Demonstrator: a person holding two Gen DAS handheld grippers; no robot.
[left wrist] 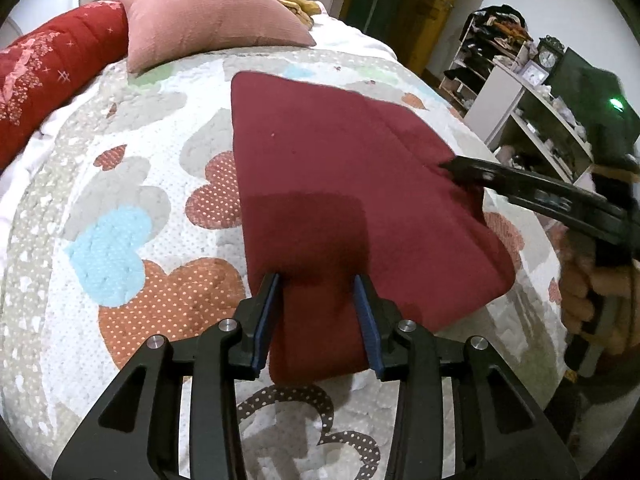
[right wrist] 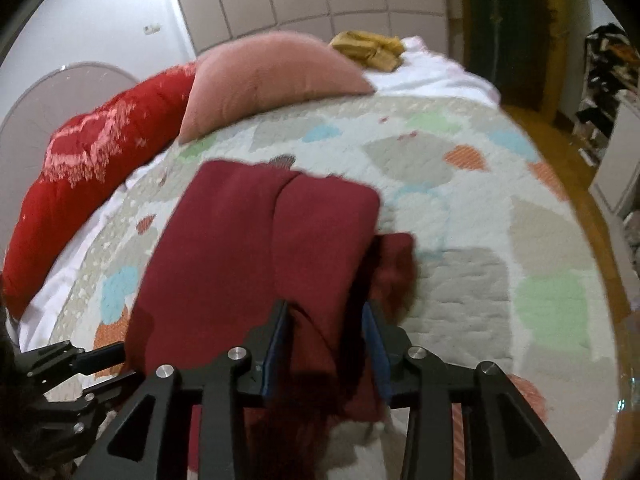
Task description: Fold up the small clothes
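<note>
On the bed's patchwork quilt (left wrist: 132, 208) lies the dark red garment (left wrist: 340, 184), partly folded, one flap already turned over along a seam-like crease down its middle. Left hand-held gripper (left wrist: 318, 284) sits at the near edge, fingers apart with cloth lying between them, not pinched as far as I can tell. Right hand-held gripper (right wrist: 326, 312) is at the garment's right side; cloth bunches between its fingers, which stand apart, so a firm clamp can't be confirmed; that view is blurred. From the left view the right tool's tip touches the fabric edge. Garment looks like soft, light fleece or knit: limp, will sag and drag on the quilt, nothing fragile, not slippery. Best hold is probably at corners or along the doubled edge, catching both layers so the fold doesn't slide open. Pink pillow (left wrist: 208, 20) and red bolster (left wrist: 52, 76) lie well apart.
</note>
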